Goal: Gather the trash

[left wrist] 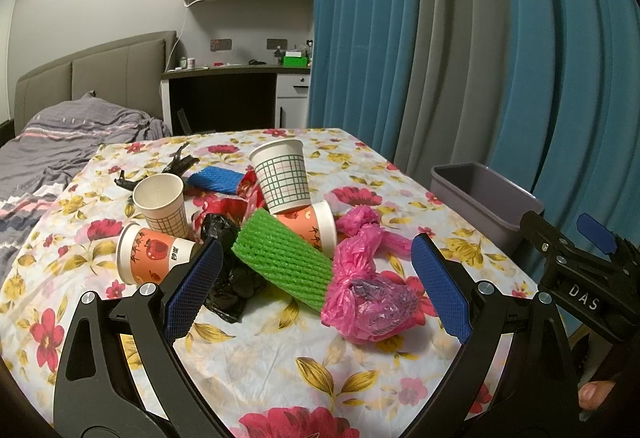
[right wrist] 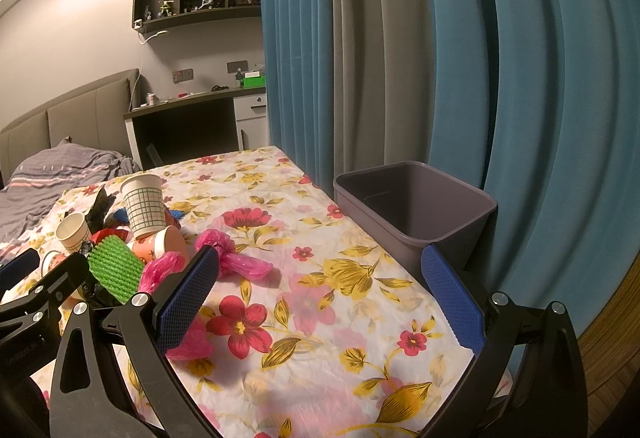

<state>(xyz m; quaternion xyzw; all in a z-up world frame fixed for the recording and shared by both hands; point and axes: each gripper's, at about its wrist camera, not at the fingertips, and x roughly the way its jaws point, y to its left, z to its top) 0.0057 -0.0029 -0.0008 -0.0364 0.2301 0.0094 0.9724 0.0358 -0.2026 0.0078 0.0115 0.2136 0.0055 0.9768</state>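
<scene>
A pile of trash lies on the flowered tablecloth [left wrist: 256, 358]: a green foam net [left wrist: 286, 262], a pink plastic bag [left wrist: 368, 294], a black bag [left wrist: 230, 278], a blue foam net [left wrist: 216, 178], a grid-print paper cup [left wrist: 284, 174], a second grid cup [left wrist: 162, 204] and two orange apple-print cups [left wrist: 154, 254] lying on their sides. My left gripper [left wrist: 318, 284] is open and empty just before the pile, its fingers flanking the green net and pink bag. My right gripper [right wrist: 320, 290] is open and empty over bare cloth, right of the pile. A grey bin [right wrist: 416, 214] stands at the table's right edge.
Blue and grey curtains [right wrist: 440, 58] hang behind the bin. A bed with grey bedding [left wrist: 60, 146] lies left of the table. A desk [left wrist: 236, 78] and a wall shelf with figurines stand at the back. The right gripper shows in the left wrist view [left wrist: 580, 250].
</scene>
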